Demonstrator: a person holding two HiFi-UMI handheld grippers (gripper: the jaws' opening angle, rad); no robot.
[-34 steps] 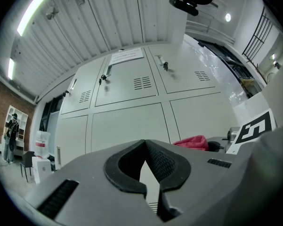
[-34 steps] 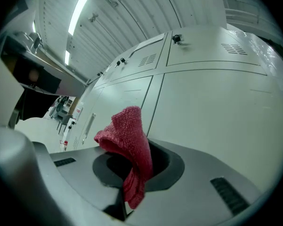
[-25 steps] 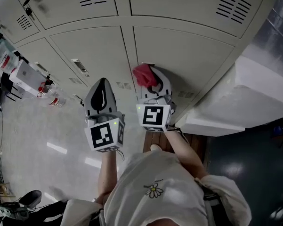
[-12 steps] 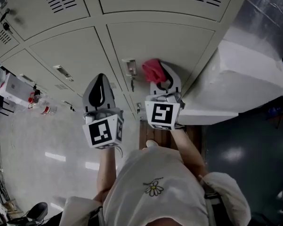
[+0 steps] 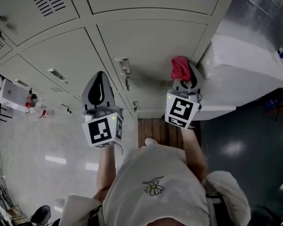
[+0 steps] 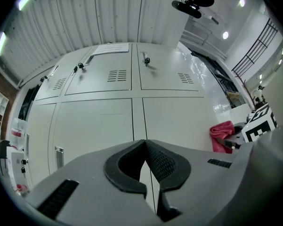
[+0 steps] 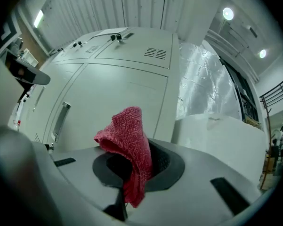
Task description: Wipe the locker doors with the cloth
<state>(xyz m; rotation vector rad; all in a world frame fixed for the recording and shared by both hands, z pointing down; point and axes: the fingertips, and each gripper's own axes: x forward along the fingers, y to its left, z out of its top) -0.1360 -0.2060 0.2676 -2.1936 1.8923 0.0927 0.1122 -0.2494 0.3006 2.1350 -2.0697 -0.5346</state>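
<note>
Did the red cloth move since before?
Yes. The cloth in the right gripper slid right, away from the door handle.

Ahead of the right claw (image 5: pixel 182 75) and its pinched cloth (image 5: pixel 179 66), the way is barred by the locker door (image 5: pixel 150 41). Close on its right a white block (image 5: pixel 247 65) is set; leftward, open room is broken by a protruding handle (image 5: pixel 123 66).
</note>
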